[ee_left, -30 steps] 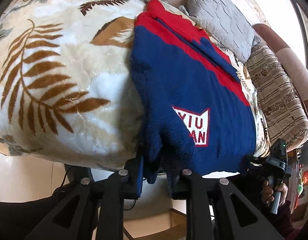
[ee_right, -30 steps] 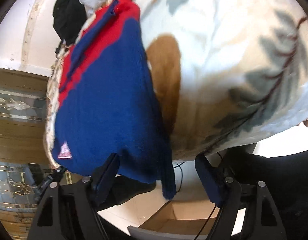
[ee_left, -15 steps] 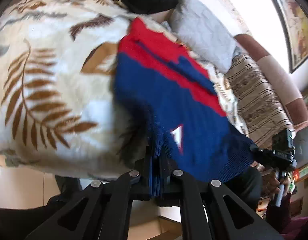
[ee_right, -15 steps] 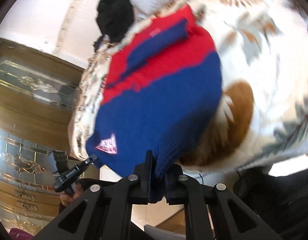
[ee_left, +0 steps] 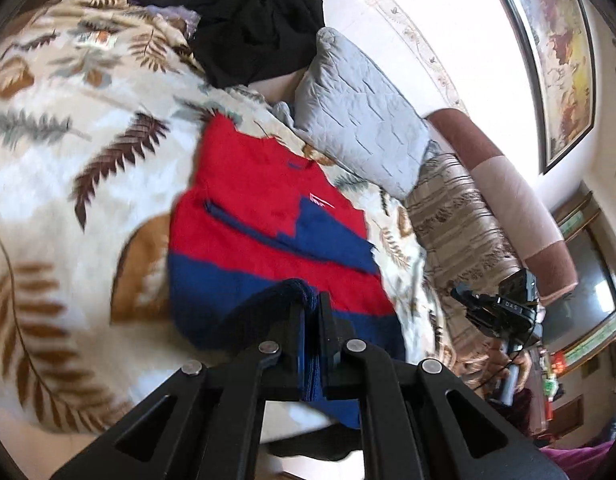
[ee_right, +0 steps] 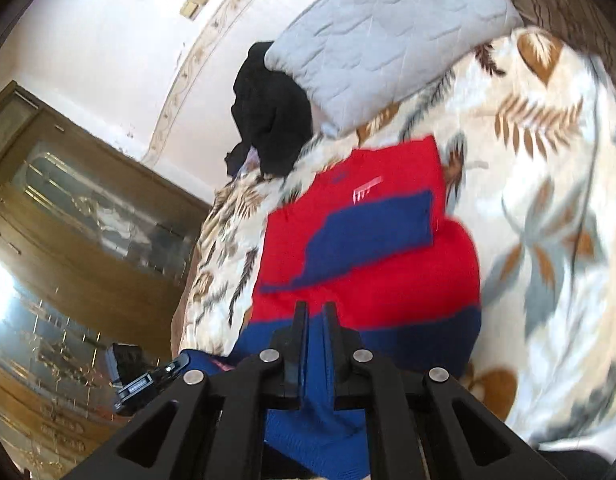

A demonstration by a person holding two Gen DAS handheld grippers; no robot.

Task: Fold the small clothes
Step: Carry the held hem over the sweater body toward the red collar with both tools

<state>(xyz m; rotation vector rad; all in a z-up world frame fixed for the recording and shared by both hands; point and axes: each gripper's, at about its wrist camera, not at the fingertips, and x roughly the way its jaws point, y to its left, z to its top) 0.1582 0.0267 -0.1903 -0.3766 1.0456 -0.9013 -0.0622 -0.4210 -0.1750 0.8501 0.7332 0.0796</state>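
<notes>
Both grippers, left (ee_left: 311,312) & right (ee_right: 316,320), jaws clamped on navy hem of red-and-navy knit sweater (ee_left: 263,216) atop leaf-print fleece blanket (ee_left: 67,184).

I am seeing a sweater (ee_left: 263,236) showing red across its upper part and navy blue across its lower part, with a navy sleeve lying over the red. The blanket (ee_left: 67,184) under it is showing cream with brown, tan and grey-green fern leaves. A pillow (ee_left: 360,120) is showing pale grey quilting. Dark clothing (ee_left: 255,24) is reading plain black. My two grippers, left (ee_left: 312,344) and right (ee_right: 316,352), are showing black. The cabinet (ee_right: 79,216) is showing brown wood.
</notes>
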